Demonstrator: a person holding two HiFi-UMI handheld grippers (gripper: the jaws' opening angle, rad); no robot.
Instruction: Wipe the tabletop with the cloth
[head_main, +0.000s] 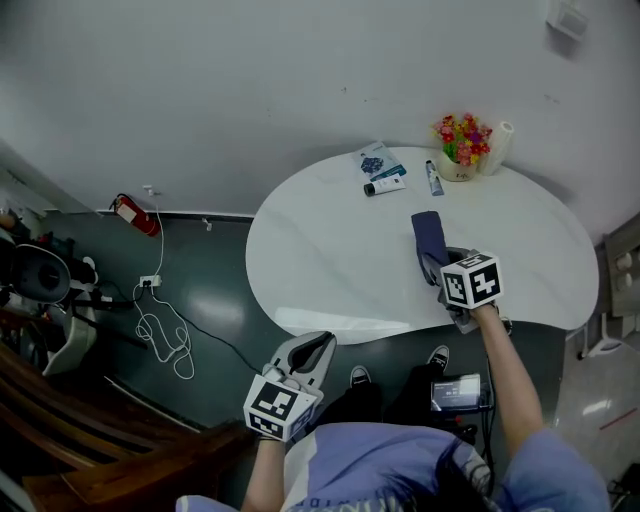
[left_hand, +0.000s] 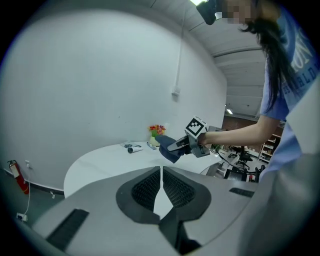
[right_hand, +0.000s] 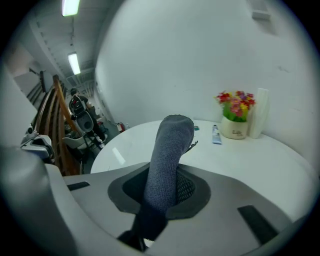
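Observation:
A dark blue-grey cloth (head_main: 428, 236) (right_hand: 168, 160) is clamped in my right gripper (head_main: 440, 262), which is shut on it and holds it above the middle of the white oval tabletop (head_main: 330, 250). The cloth sticks forward out of the jaws toward the far side of the table. In the left gripper view the cloth (left_hand: 167, 148) hangs from the right gripper over the tabletop (left_hand: 100, 162). My left gripper (head_main: 312, 350) is held low, off the table's near edge, with its jaws shut and nothing between them.
At the table's far side stand a pot of flowers (head_main: 461, 146) (right_hand: 235, 117), a white roll (head_main: 499, 146), a tube (head_main: 433, 178), a small bottle (head_main: 384, 186) and a leaflet (head_main: 378, 160). A fire extinguisher (head_main: 135, 213) and a cable (head_main: 165, 330) lie on the floor at left.

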